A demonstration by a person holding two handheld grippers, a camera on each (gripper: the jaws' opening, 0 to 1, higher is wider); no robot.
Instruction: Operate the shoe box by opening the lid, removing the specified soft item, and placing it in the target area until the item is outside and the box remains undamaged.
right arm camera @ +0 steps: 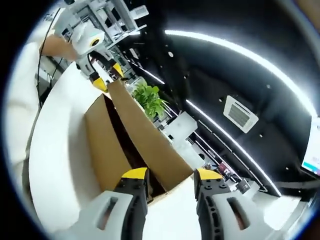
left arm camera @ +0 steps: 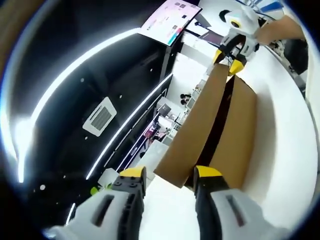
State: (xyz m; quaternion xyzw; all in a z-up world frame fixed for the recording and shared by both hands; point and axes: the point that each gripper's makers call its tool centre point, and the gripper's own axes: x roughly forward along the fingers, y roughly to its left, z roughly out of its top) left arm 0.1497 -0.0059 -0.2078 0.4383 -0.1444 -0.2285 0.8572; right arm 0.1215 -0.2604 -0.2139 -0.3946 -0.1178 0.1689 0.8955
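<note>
Left gripper view, left to right: dark ceiling with light strips at left; left gripper (left arm camera: 170,182) at bottom centre, jaws parted about the near edge of the raised lid (left arm camera: 200,130); shoe box (left arm camera: 240,135) right of centre on the white bench (left arm camera: 285,165); right gripper (left arm camera: 231,57) at upper right, at the lid's far edge. Whether either actually pinches the cardboard cannot be told. Right gripper view: the box at left, lid centre, ceiling right. Judged risk: uneven lifting could crease or tear the lid's hinge. The box interior is dark; the soft item cannot be made out.
</note>
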